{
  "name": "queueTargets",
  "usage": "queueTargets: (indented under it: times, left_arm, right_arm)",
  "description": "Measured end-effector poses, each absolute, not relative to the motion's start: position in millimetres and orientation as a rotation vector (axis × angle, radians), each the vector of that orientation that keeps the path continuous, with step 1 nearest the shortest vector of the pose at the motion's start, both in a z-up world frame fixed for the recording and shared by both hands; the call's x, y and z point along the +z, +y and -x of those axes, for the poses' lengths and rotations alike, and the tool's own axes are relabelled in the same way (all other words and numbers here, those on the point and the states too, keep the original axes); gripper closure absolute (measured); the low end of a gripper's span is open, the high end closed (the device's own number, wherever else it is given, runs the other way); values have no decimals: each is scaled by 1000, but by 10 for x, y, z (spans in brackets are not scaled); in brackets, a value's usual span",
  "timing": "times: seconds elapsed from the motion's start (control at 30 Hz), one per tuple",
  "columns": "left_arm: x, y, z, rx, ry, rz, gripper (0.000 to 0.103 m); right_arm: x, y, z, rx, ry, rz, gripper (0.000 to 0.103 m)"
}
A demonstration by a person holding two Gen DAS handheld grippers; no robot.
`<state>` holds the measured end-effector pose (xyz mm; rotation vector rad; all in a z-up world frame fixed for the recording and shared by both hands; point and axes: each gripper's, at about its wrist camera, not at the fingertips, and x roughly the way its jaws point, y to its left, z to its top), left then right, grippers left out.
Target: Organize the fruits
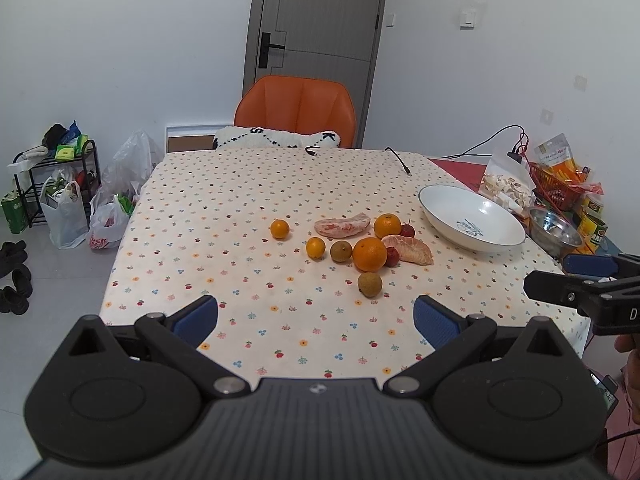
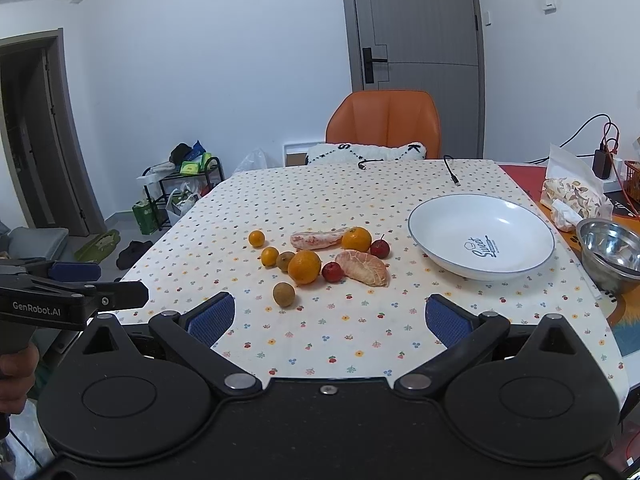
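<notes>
The desk (image 2: 360, 332), under its dotted cloth, fills the middle of both views, and the white bowl (image 2: 480, 236) sits empty at the right of the frame, just beside the fruit, which reads as the likely place for sorting them into. Both tongs hang back over the near edge at the bottom of their frames, the left tongs (image 1: 316, 320) and the right tongs (image 2: 330, 318) each spread wide and gripping nothing, a stance that suits looking the pile over before a first pick. Among the fruit in the centre, the larger peeled segment (image 2: 363, 267) lies flat, its long axis running from upper left to lower right, while the paler segment (image 2: 318, 239) lies nearly level, pointing left to right. The big orange (image 2: 304, 267) rests between them, touching a red fruit (image 2: 332, 271), and a small brown fruit (image 2: 284, 294) sits apart, nearest the tongs and probably easiest to reach
</notes>
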<state>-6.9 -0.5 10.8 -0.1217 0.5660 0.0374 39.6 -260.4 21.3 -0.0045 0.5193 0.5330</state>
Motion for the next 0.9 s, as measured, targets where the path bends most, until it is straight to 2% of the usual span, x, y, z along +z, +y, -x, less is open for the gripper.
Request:
queueTargets:
  times: [0.9]
  left_arm:
    - [-10,19,-119,41,560,144,0]
  right_arm:
    - [-4,-2647,-610,512,562,-20,0]
